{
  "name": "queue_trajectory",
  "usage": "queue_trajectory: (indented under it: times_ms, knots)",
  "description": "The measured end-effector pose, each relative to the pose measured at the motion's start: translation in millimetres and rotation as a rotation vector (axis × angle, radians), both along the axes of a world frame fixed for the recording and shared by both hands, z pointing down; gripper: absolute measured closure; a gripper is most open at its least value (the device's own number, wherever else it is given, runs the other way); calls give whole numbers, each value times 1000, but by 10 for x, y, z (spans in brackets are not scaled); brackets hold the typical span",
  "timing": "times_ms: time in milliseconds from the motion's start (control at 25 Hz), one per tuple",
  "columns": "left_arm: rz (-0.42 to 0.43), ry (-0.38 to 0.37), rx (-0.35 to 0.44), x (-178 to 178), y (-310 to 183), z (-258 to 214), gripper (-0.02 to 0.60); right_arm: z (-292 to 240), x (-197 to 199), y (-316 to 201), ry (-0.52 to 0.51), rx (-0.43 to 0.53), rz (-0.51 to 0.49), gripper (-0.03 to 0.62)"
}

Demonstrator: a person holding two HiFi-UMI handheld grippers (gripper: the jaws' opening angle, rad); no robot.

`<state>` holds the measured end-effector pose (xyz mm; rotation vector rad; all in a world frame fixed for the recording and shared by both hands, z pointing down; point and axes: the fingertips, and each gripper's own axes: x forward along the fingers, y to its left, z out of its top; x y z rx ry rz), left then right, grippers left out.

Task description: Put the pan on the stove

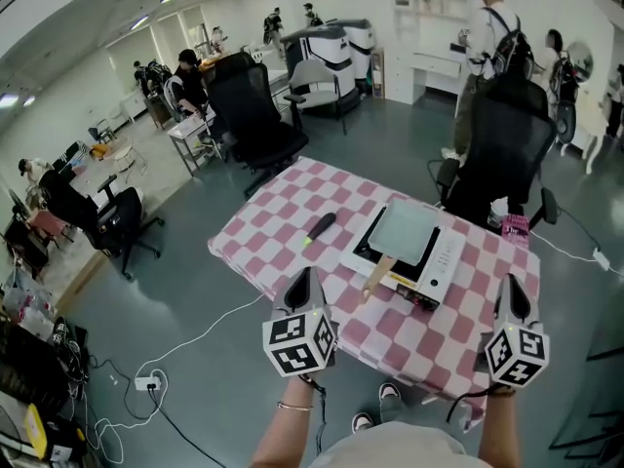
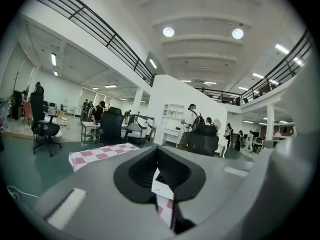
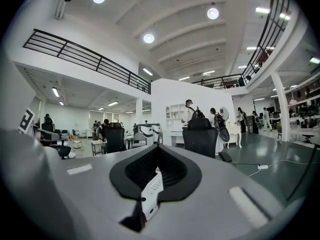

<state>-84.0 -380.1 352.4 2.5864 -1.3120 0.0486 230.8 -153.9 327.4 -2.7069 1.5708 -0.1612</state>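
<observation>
A square grey pan (image 1: 403,230) with a wooden handle (image 1: 377,275) sits on the white stove (image 1: 444,266), on the pink checked table (image 1: 263,232). The handle points toward me. My left gripper (image 1: 303,281) hangs over the table's near edge, just left of the handle's end, jaws shut and empty. My right gripper (image 1: 513,289) floats at the near right corner, right of the stove, jaws closed to a slit with nothing held. Through the left gripper view's (image 2: 165,204) slit I see a strip of stove and cloth. The right gripper view (image 3: 147,199) shows the stove's side (image 3: 151,191).
A black tool with a green tip (image 1: 321,226) lies on the cloth left of the stove. Black office chairs stand behind the table at the right (image 1: 502,154) and left (image 1: 255,115). Cables and a power strip (image 1: 146,383) lie on the floor at left. People stand farther back.
</observation>
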Motion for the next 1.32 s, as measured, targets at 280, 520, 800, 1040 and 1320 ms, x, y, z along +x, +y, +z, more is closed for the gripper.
queue_trajectory:
  times_ms: [280,520,800,1040,1320]
  knots:
    - [10,-6,-11,5,-28,50,584,-73,-126,-81,33,-6,-12,585]
    - [12,2,-42,22,-92,68,584,-9,-169,-163,55,-61,-12,586]
    - [21,-12,-42,125,-128,83,584,26,-82,-192,35,-63,-5,586]
    - [47,-28,-58,223,-133,155,584,63,-9,-205,29,-70,-8,586]
    - [48,-41,-84,287,-168,258,584,217,90,-234,3,-98,-16,586]
